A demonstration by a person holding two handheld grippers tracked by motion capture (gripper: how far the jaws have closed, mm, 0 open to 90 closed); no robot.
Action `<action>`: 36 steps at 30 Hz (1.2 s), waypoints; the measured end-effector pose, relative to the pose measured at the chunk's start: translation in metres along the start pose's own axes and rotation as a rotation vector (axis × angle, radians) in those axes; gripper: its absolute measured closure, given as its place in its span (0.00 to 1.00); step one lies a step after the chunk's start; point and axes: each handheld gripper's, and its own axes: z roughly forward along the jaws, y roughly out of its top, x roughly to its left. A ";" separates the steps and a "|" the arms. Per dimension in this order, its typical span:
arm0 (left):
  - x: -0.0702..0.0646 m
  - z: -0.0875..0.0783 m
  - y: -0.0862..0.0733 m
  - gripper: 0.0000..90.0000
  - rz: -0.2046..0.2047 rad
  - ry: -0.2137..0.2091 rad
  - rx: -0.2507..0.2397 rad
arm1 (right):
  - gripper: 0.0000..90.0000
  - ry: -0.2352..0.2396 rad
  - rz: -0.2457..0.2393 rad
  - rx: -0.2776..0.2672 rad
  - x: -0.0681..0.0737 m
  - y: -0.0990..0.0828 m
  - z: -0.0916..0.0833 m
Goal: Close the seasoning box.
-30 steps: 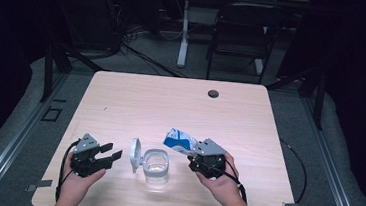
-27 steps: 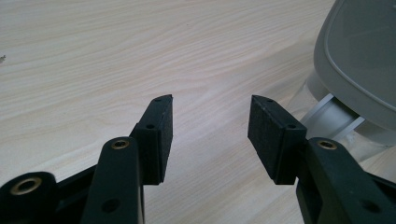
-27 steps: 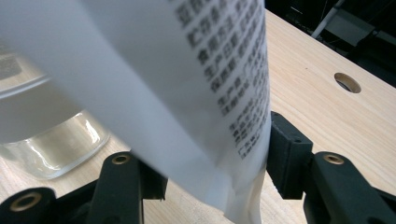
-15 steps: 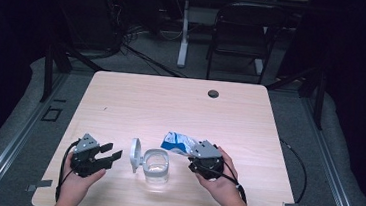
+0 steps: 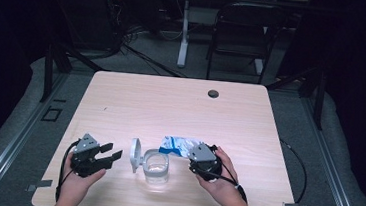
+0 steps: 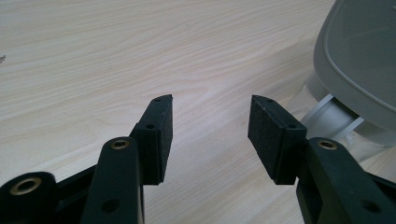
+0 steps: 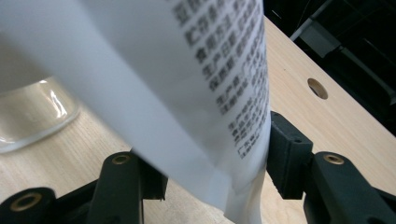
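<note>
A clear glass jar [image 5: 157, 167] stands near the table's front edge, its grey hinged lid [image 5: 135, 155] swung open to the left. My right gripper [image 5: 194, 153] is just right of the jar, shut on a blue and white bag [image 5: 180, 145] that lies tilted toward the jar's mouth. In the right gripper view the bag's printed white side [image 7: 187, 70] spans the gap between the jaws of that gripper [image 7: 215, 154], with the jar [image 7: 32, 116] behind. My left gripper [image 5: 113, 150] is left of the lid, open and empty [image 6: 210, 121], with the lid [image 6: 359, 51] close beside its right jaw.
The light wooden table [image 5: 170, 107] has a round cable hole [image 5: 213, 93] at the back right, also seen as a hole [image 7: 317, 87] in the right gripper view. A dark chair [image 5: 242, 33] and a stand stand beyond the far edge.
The bag in the right gripper has tipped flatter and stretches further left toward the jar. Both hands have kept their places.
</note>
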 end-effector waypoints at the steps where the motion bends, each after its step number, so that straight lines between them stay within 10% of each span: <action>1: 0.000 0.000 0.000 0.56 0.000 0.000 -0.001 | 0.53 -0.002 -0.003 0.000 0.001 0.000 0.000; 36: 0.000 0.000 0.000 0.56 0.003 -0.002 0.004 | 0.53 -0.097 -0.137 0.046 0.005 -0.004 0.004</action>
